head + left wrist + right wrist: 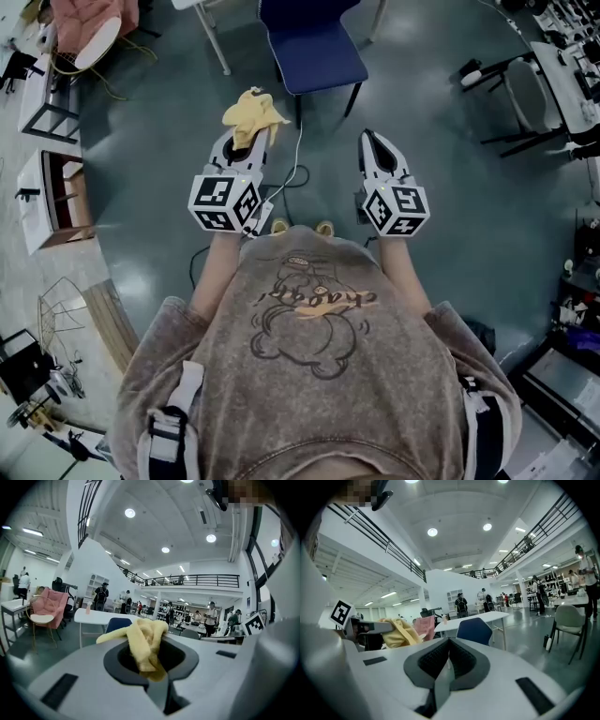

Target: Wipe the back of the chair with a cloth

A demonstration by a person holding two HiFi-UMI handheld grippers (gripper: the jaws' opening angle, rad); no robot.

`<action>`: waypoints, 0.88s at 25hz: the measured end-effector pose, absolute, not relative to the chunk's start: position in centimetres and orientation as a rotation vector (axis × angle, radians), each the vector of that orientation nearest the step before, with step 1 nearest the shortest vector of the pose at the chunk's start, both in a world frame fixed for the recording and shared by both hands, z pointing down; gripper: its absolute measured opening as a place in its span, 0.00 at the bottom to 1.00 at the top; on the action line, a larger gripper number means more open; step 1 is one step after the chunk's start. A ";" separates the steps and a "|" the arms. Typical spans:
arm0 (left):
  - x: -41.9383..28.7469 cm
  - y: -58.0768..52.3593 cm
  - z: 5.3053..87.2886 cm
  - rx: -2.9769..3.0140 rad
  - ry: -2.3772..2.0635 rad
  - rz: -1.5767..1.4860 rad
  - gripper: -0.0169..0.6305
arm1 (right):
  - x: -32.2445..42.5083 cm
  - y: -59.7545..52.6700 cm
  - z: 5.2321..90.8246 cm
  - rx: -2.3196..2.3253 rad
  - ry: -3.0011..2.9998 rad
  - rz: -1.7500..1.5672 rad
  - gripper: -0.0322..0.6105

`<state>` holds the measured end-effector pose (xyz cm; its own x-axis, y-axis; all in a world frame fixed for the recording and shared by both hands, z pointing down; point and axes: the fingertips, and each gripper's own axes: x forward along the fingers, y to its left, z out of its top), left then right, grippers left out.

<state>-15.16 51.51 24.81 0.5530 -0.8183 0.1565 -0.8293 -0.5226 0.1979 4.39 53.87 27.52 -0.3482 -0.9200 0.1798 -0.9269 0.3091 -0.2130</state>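
A yellow cloth (251, 113) hangs bunched from my left gripper (248, 141), which is shut on it; in the left gripper view the cloth (146, 641) fills the gap between the jaws. My right gripper (375, 142) is shut with nothing in it, jaws pressed together in the right gripper view (449, 644). The blue chair (309, 42) stands just ahead of both grippers, its seat facing me. In the right gripper view the chair's blue back (474, 630) shows beyond the jaws, and the cloth (397, 633) at the left.
A white table leg (214, 39) stands left of the chair. A pink chair (89, 23) and a metal rack (52, 94) are at the far left, a grey chair (530, 94) at the right. A cable (295, 169) runs across the floor between the grippers.
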 end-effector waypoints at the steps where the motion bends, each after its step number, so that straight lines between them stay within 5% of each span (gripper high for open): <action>1: -15.1 51.5 24.7 2.550 -1.368 0.068 0.14 | 4.2 54.0 27.5 1.779 -2.523 0.438 0.09; 22: -16.0 46.3 26.1 2.672 -1.162 0.088 0.14 | 2.9 51.8 30.2 1.947 -2.404 0.480 0.09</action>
<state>-16.02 46.27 26.11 0.6845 -0.7147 0.1439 -0.7282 -0.6607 0.1822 2.92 51.81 30.21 -0.2261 -0.9535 0.1994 -0.9569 0.1792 -0.2285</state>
